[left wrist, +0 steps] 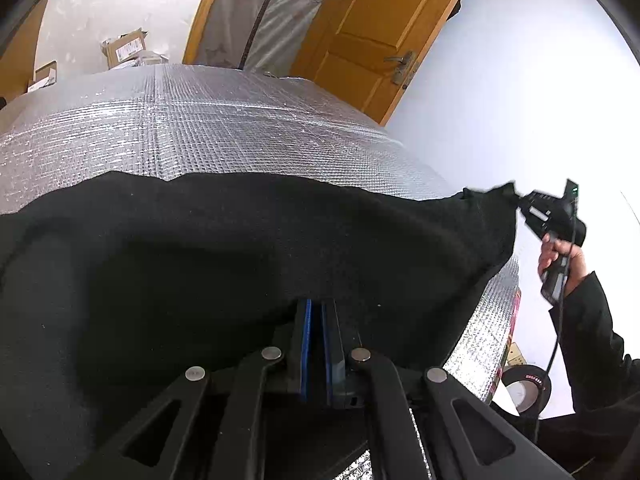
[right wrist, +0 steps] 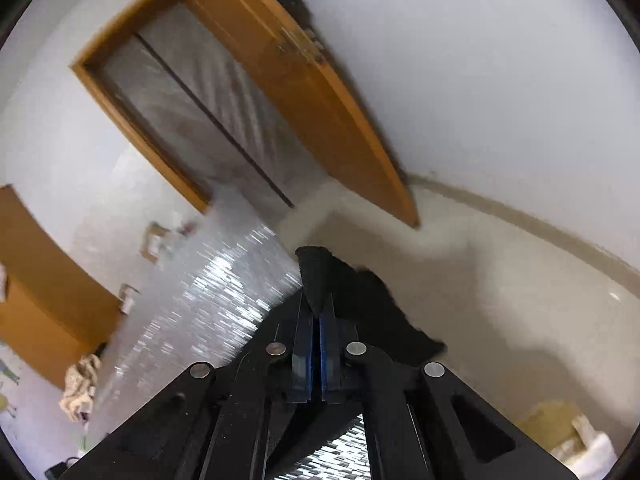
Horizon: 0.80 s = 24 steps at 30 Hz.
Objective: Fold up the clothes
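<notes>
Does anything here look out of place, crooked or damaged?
Nothing looks damaged. The black garment hangs past the right edge of the silver mat where the right gripper pinches its corner. The left gripper holds its near edge. The right wrist picture is only blurred.

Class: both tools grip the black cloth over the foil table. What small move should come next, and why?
Probably carry both tools forward together, folding the cloth over. The left tool pinches its near edge, the right tool a corner, and bare foil table lies ahead.

Both wrist views close, angled down; share black garment point(left wrist: 256, 248), door point(right wrist: 320, 92).
</notes>
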Tool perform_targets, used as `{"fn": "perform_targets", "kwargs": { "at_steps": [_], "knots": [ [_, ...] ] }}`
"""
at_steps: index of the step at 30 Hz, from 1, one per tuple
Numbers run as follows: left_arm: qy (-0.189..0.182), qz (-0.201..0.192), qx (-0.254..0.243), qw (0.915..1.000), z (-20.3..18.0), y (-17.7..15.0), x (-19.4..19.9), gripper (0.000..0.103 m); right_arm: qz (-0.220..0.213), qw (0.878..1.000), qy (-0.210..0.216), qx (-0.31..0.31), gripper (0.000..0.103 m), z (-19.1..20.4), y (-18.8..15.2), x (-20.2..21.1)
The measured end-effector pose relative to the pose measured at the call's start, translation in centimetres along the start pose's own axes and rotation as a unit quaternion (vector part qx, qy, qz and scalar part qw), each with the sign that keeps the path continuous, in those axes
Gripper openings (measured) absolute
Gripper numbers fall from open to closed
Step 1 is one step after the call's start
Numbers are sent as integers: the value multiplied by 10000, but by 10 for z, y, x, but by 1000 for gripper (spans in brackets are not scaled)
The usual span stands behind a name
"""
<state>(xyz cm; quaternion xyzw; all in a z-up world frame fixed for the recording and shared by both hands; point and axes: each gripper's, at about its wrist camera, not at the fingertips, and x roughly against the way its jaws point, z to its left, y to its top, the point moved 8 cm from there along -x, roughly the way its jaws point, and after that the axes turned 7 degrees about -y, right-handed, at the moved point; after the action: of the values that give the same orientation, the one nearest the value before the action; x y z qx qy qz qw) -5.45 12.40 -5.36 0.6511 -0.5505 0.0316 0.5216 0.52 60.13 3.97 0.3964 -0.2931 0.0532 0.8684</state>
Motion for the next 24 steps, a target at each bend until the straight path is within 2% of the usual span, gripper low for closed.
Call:
{"fn": "perform_targets", "kwargs": {
  "at_steps": [3, 4, 5, 7, 9, 11, 13, 14, 19, 24],
  "knots": [
    [205, 35, -177, 9996, -4, 2, 1, 4, -309, 9992, 244, -66, 2, 1, 12, 7],
    [255, 32, -261, 9993, -7, 3, 2, 4, -362, 9991, 193, -53, 2, -3, 14, 5],
    [248, 17, -313, 9992, -10, 4, 3, 4, -301, 9995, -78, 9, 2, -12, 11, -2],
    [235, -23, -374, 9990, -15, 6, 4, 4, 159, 9968, -780, -98, 3, -39, -5, -21],
    [255, -59, -364, 9990, -14, 7, 4, 4, 630, 9902, -1176, -411, 6, -67, -25, -35],
    [305, -9, -258, 9992, -8, 6, 1, 4, 791, 9851, -1422, -557, 8, -82, -37, -36],
    [273, 35, -182, 9995, -5, 4, -2, 5, 780, 9829, -1558, -599, 20, -90, -42, -31],
    [275, 31, -188, 9994, -5, 4, -3, 4, 691, 9843, -1530, -549, 28, -87, -39, -27],
    [332, 19, -251, 9991, -6, 2, -6, 6, 95, 9927, -1206, -19, 30, -53, -12, -7],
    [262, -21, -156, 9995, -3, 1, -3, 6, 418, 9918, -825, 876, 30, 0, -12, -32]
  ]
}}
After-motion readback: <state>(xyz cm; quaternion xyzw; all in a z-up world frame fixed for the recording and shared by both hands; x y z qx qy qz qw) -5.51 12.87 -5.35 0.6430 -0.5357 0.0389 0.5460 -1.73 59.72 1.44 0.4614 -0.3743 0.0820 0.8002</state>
